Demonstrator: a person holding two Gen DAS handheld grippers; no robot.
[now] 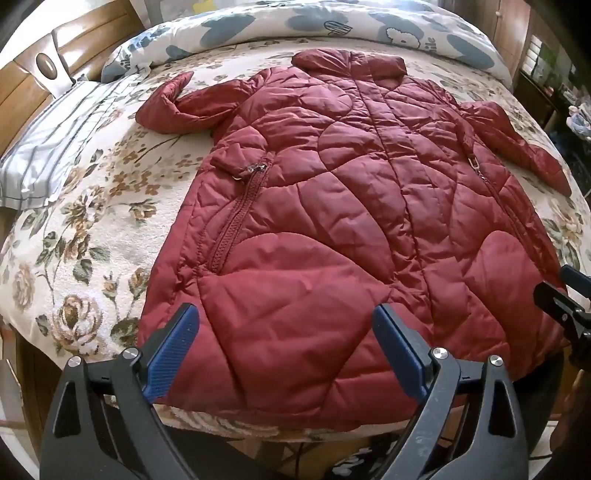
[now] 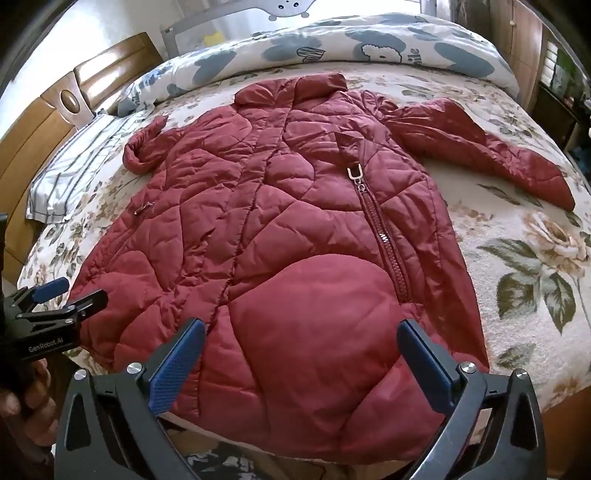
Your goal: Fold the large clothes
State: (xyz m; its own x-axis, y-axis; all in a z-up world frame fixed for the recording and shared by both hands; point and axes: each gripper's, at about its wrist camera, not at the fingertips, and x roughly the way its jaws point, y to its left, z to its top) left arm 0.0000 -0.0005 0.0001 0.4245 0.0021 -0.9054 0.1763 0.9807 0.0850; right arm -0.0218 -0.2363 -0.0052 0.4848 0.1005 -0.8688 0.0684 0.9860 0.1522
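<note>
Jacket (image 1: 332, 229), red quilted, flat on bed w/ floral blanket (image 1: 74, 240), front up, collar at far end, hem at near edge. Sleeves out to both sides; left-side one (image 1: 173, 107) bent back on itself, other (image 2: 480, 144) angled toward near edge. Pocket zips on both sides, metal pull (image 2: 354, 173) visible. Left gripper (image 1: 286, 350) over hem, blue fingers (image 1: 171, 354) wide apart, holding nothing. Right gripper (image 2: 301, 362) also over hem, fingers (image 2: 177, 365) spread wide, nothing held. Cartoon-print duvet (image 1: 332, 26) bunched beyond collar, striped pillow (image 1: 51, 147) at left, wooden headboard (image 1: 22, 96) behind it.
</note>
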